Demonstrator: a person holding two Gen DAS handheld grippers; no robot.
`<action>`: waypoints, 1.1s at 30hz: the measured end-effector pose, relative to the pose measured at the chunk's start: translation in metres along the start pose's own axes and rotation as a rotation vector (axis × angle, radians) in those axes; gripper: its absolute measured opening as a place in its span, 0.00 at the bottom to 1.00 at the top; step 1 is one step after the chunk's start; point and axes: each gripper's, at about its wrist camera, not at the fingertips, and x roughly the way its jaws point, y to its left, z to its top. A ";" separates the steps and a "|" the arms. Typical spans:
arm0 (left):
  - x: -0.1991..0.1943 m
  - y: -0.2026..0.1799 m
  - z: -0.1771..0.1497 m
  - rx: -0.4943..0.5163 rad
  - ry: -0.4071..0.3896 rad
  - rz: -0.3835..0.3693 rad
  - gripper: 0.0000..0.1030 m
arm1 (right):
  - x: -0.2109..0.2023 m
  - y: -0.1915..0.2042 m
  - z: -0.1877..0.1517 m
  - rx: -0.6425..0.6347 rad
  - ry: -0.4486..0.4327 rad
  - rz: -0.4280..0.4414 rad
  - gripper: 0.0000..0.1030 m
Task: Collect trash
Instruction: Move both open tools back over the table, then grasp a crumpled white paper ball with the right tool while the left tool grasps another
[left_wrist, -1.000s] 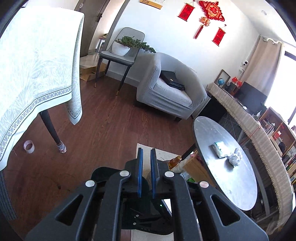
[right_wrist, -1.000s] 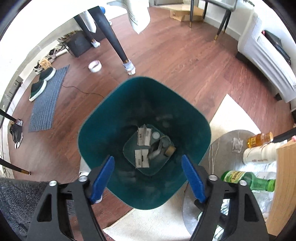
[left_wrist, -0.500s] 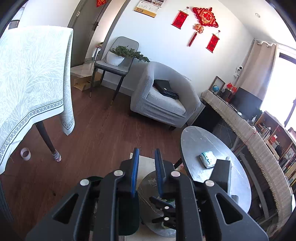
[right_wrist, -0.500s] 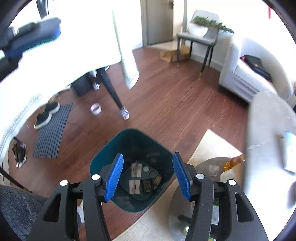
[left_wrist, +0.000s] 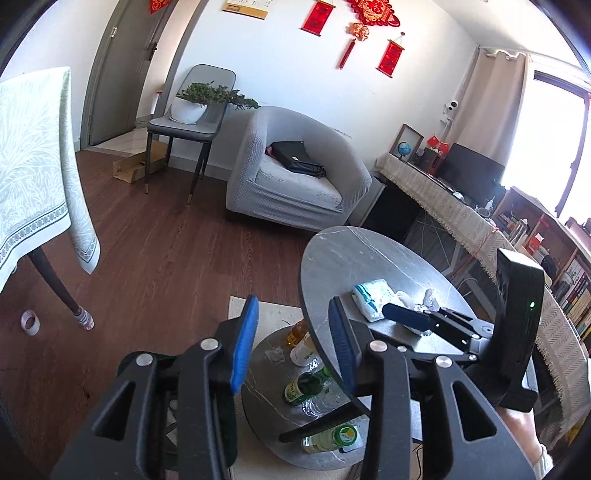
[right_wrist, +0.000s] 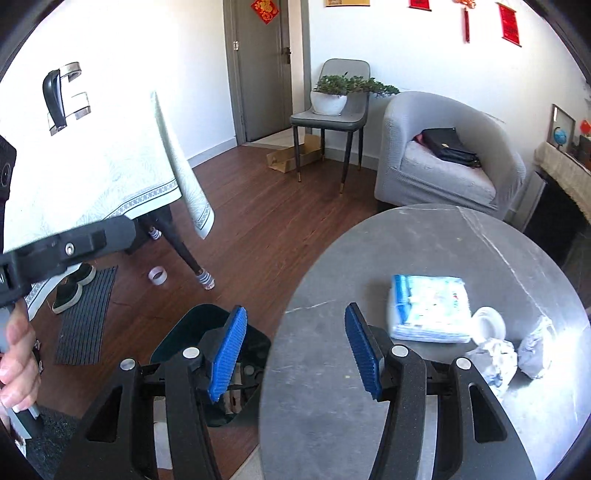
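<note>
1. the round grey marble-look coffee table (right_wrist: 424, 369) is the landmark; its top fills the lower right of the right wrist view.
2. the right gripper (right_wrist: 295, 354) hangs over the table's left edge with its blue-padded fingers spread wide and nothing between them.
3. the left gripper (left_wrist: 291, 343) sits off the table's near-left rim, its blue pads (left_wrist: 245, 343) also apart and empty.
4. crumpled white paper trash (right_wrist: 493, 356) lies on the table top, toward its right side, with a second crumpled grey-white wad (right_wrist: 535, 350) just beside it, further right.
5. a flat blue-and-white soft tissue pack (right_wrist: 428, 310) rests on the table, touching or nearly touching the crumpled paper on its left.
6. the dark teal square plastic trash bin (right_wrist: 207, 332) stands on the floor just left of the table, partly hidden behind the right gripper's left finger; scraps show inside.
7. under the table top, a lower round shelf (left_wrist: 266, 369) carries several bottles, among them a green glass bottle (left_wrist: 303, 386).
8. a grey fabric armchair (right_wrist: 443, 162) stands beyond the table's far side.
</note>
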 end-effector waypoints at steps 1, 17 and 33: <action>0.005 -0.006 0.000 0.005 0.004 -0.006 0.42 | -0.003 -0.009 0.001 0.008 -0.007 -0.011 0.55; 0.089 -0.088 -0.011 0.105 0.122 -0.131 0.63 | -0.041 -0.133 -0.008 0.176 -0.068 -0.156 0.70; 0.147 -0.144 -0.034 0.149 0.235 -0.217 0.71 | -0.035 -0.197 -0.034 0.241 0.011 -0.203 0.77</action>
